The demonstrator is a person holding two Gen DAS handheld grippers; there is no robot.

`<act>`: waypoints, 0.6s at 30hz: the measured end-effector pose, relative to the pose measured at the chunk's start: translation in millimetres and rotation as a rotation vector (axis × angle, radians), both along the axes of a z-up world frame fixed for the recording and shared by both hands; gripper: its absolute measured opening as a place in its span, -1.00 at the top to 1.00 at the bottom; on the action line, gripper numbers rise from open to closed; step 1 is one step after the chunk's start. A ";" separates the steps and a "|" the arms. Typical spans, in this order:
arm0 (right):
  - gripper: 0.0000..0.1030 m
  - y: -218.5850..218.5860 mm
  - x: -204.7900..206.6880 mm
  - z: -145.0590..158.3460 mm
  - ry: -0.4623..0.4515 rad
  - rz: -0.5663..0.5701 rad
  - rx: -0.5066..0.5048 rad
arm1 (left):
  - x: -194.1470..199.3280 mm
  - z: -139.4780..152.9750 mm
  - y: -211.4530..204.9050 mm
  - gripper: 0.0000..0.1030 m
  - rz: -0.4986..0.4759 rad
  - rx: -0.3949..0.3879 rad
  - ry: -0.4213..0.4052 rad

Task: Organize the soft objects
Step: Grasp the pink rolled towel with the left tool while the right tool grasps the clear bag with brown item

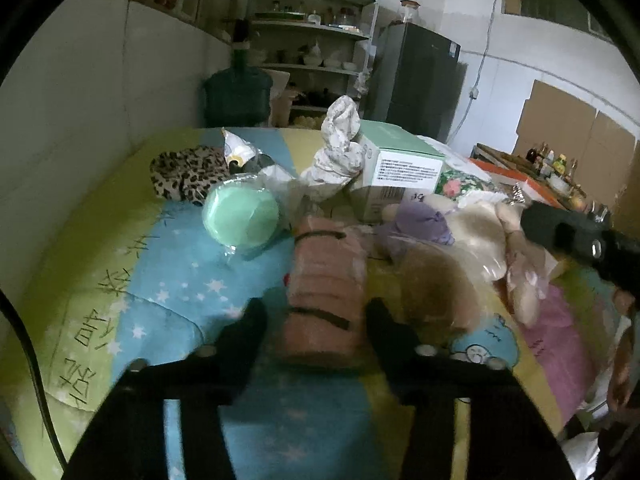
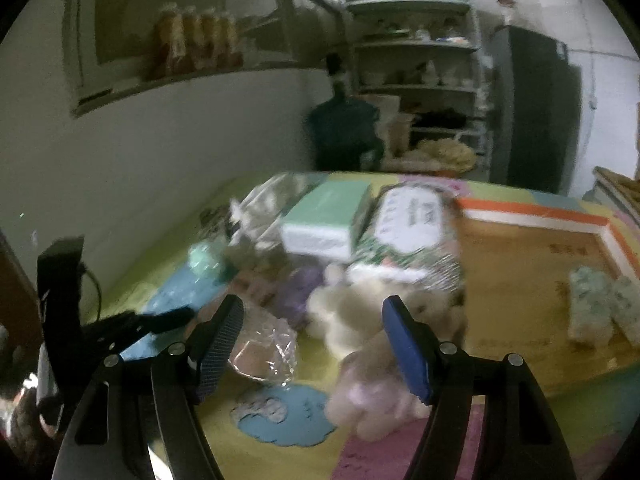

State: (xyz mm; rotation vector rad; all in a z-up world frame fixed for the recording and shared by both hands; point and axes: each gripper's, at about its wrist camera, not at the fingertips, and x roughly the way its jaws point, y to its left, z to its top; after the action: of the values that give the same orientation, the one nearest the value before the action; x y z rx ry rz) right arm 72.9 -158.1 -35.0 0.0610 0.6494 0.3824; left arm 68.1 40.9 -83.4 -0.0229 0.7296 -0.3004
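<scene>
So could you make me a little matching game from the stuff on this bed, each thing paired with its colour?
Things:
1. rolled towel
2. round pad
3. folded cloth
4. small plush

Colours:
A. leopard print
B. purple
C. pink
D. mint green

Pairs: 1-C, 2-D, 3-A, 4-B

Cartoon-print bedsheet (image 1: 172, 280), on it pink rolled towel (image 1: 326, 276), green bagged disc (image 1: 240, 212), leopard cloth (image 1: 186, 174), mint box (image 1: 400, 160), cream plush (image 2: 348, 312)

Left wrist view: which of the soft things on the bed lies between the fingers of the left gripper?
The pink rolled towel bound by two dark bands. The green round bundle and the leopard-print cloth lie farther away, to the left.
</scene>
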 end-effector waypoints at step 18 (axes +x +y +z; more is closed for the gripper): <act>-0.43 38.2 13.8 -35.2 0.126 0.097 -0.034 | -15.7 2.2 24.9 0.25 -0.018 -0.104 -0.059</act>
State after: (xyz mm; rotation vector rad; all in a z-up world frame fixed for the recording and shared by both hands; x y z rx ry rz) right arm 86.8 -119.9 -70.2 0.0214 0.7855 0.4630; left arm 52.4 65.8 -81.2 -0.1056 0.6556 -0.3545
